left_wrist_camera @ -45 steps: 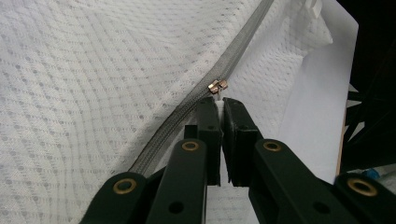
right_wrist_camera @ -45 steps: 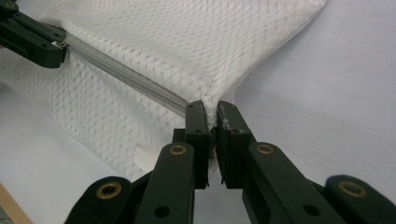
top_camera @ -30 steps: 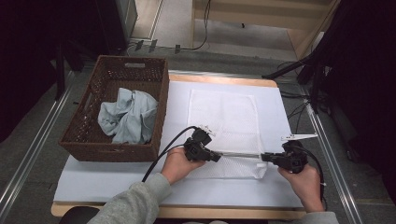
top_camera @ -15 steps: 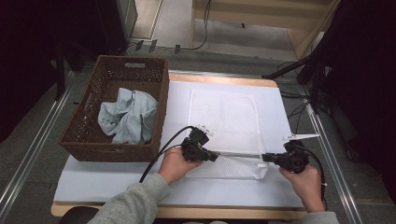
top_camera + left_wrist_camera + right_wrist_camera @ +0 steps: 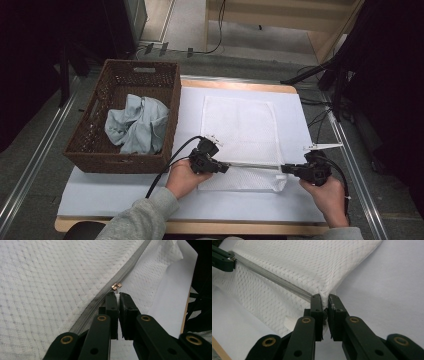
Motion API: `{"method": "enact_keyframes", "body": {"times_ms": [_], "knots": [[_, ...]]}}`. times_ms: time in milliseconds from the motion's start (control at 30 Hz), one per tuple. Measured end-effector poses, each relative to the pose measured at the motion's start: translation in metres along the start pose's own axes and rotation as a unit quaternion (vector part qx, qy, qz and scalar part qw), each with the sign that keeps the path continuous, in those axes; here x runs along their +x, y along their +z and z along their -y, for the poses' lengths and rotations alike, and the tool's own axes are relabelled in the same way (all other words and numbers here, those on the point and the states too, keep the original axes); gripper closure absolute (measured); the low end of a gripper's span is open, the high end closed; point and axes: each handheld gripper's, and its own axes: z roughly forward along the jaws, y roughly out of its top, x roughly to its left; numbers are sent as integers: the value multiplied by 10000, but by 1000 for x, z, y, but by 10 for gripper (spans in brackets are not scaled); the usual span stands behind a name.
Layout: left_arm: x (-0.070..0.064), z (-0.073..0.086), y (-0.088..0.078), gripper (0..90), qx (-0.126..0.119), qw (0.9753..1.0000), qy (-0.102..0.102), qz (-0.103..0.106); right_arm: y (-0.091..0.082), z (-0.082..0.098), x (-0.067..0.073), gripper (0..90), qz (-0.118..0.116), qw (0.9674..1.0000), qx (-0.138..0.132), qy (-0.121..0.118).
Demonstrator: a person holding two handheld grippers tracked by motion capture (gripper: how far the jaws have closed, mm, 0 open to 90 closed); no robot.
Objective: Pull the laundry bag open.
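Mesh bag (image 5: 239, 131): white, lying flat on the white sheet (image 5: 100, 192) that covers the surface, near its middle and reaching toward the near edge; its near end is lifted slightly.
Zipper (image 5: 255, 165): grey, stretched taut across the bag's near end between the two tools.
Left hand-held gripper (image 5: 224, 168): jaws pressed together on the white pull tab just behind the brass zipper slider (image 5: 116, 286).
Right hand-held gripper (image 5: 285, 169): jaws pinching the bag's corner (image 5: 322, 293) where the zipper ends.
Basket (image 5: 170, 107): brown wicker, at the surface's left edge, just beside the bag.
Cloth (image 5: 137, 123): pale blue-grey, crumpled inside the basket.
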Motion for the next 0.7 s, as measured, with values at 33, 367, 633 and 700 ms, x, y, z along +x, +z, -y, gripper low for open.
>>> {"method": "enact_keyframes", "body": {"times_ms": [33,367,633,700], "knots": [[0,0,0,864,0,10000,-3,-7,0,0,0,845,-4,10000,-2,-3],[0,2,-1,863,-16,10000,-55,-13,1,0,1,837,-27,10000,12,-5],[2,2,-2,863,-7,10000,-67,-44,0,2,0,831,-43,9999,-36,90],[2,2,-1,863,-8,10000,-75,-52,-1,2,0,830,-53,9998,-101,130]]}}
